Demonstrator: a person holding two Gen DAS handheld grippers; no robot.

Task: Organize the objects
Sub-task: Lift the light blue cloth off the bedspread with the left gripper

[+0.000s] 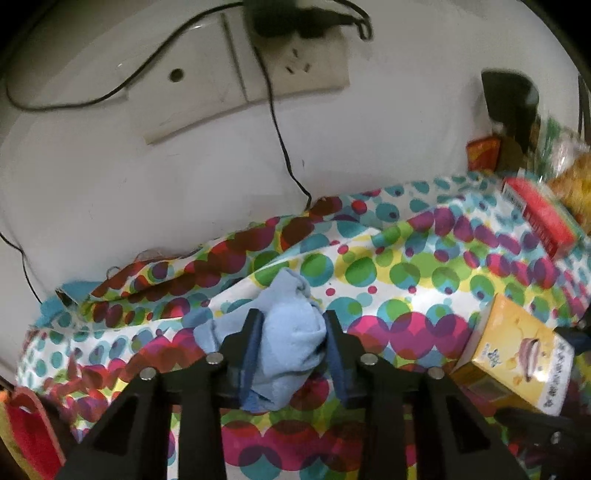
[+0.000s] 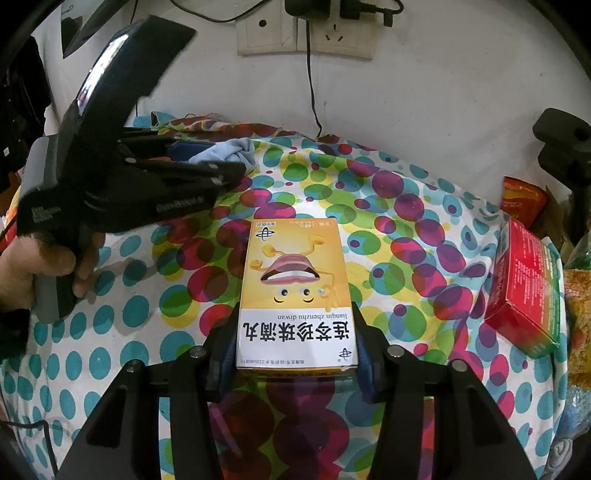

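A yellow cardboard box [image 2: 295, 295] printed with a cartoon mouth is clamped between the black jaws of the right gripper [image 2: 295, 354], lying flat on a cloth with coloured dots [image 2: 406, 229]. At the far left, the left gripper [image 2: 225, 162] is held by a hand [image 2: 33, 273], and a crumpled light-blue cloth [image 2: 236, 149] is seen between its fingers. A red rectangular box [image 2: 524, 291] is set on the cloth well to the right. A white wall socket plate [image 2: 306, 35] with black plugs is mounted on the far wall.
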